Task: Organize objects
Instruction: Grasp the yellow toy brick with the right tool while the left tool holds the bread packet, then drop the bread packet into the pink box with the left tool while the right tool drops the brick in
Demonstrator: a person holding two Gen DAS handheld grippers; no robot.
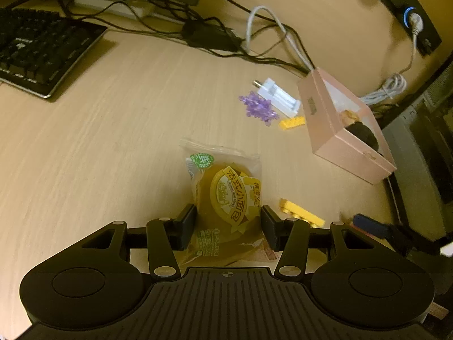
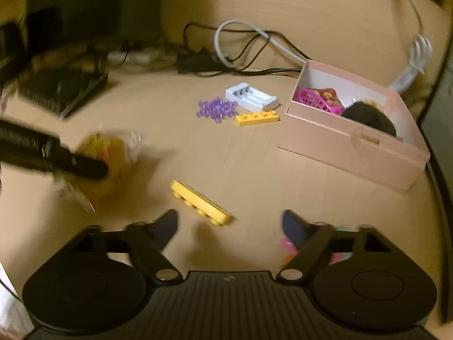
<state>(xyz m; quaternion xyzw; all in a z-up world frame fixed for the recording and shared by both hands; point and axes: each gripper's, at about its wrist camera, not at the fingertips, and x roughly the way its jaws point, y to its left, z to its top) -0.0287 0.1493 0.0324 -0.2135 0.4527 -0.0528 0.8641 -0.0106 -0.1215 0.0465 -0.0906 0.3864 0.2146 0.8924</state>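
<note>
Sorting looks part done: pink box [image 2: 354,138] at far right already holds some toys, while left gripper [image 1: 228,223] clamps the bread packet [image 1: 226,195], right gripper [image 2: 229,226] gapes empty near a yellow brick [image 2: 201,202], and beads, charger and another brick wait.

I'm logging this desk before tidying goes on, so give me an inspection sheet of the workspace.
Surface: light wood desk.
Job's things: bread packet; two yellow bricks; purple beads; white battery charger; pink box already holding items.
Clutter: small colourful bits behind the right gripper, unclear.
Grippers: left gripper shut on bread packet; right gripper open, empty.
Cables: black tangle and white cable at desk's back.
Surroundings: keyboard; monitor base behind.
</note>
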